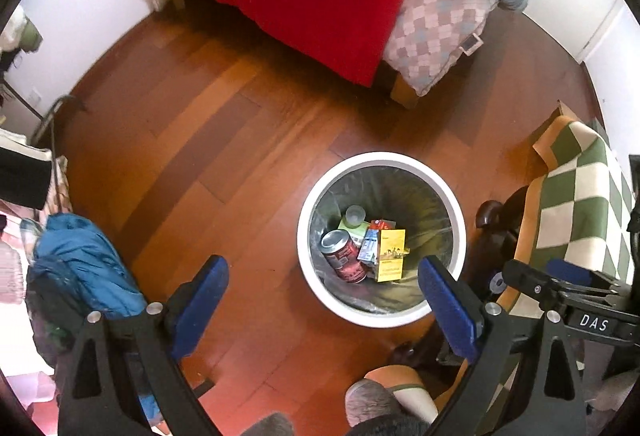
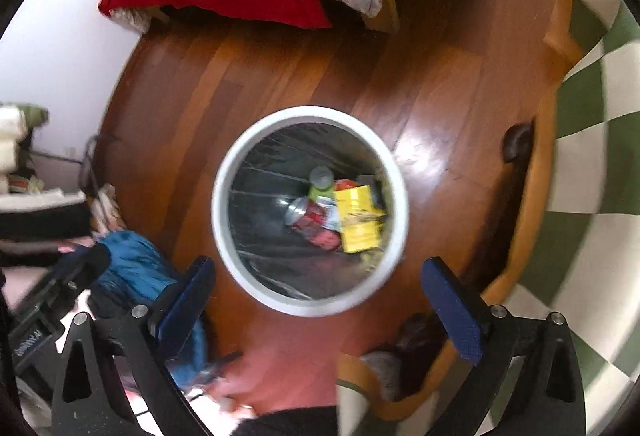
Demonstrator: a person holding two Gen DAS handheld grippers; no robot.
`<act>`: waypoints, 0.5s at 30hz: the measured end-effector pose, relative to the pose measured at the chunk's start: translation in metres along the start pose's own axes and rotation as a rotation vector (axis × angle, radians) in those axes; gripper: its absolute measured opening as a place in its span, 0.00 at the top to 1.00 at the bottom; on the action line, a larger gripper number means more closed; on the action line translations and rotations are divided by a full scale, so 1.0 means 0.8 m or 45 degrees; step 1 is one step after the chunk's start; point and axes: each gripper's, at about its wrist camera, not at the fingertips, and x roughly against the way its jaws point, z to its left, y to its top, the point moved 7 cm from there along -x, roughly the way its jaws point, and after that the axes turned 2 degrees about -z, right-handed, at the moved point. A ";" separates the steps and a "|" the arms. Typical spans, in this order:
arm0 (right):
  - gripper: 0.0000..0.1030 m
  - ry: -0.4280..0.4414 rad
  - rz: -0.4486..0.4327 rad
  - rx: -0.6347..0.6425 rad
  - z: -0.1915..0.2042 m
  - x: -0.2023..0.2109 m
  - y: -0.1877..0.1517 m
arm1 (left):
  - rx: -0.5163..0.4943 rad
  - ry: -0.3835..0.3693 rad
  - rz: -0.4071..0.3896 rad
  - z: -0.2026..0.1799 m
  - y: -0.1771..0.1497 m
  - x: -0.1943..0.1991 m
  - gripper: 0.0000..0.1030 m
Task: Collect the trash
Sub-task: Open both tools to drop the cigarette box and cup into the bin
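A round white trash bin [image 1: 308, 260] with a dark liner stands on the wooden floor, seen from above in both views. Inside lie a red can [image 1: 344, 254], a yellow box [image 1: 391, 256], a small blue-white carton [image 1: 370, 244] and a clear cup [image 1: 355, 215]. My left gripper [image 1: 326, 300] hangs open above the bin's near rim, nothing between its blue pads [image 1: 450, 304]. My right gripper [image 2: 318, 302] is open over the bin [image 2: 224, 236] too, its jaws empty; the can [image 2: 310, 222] and yellow box [image 2: 358, 220] show below, blurred. The right gripper's body [image 1: 560, 292] appears at the right of the left wrist view.
A bed with a red cover [image 1: 312, 7] and checked quilt [image 1: 436, 31] stands beyond the bin. A green-and-white checked blanket [image 1: 580, 203] drapes a chair to the right. A blue jacket [image 1: 84, 268] lies left on the floor. A person's feet [image 1: 384, 400] show below.
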 end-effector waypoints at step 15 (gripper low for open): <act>0.00 -0.087 -0.247 0.107 0.008 0.174 -0.072 | -0.088 -0.008 -0.262 -0.043 -0.020 0.158 0.06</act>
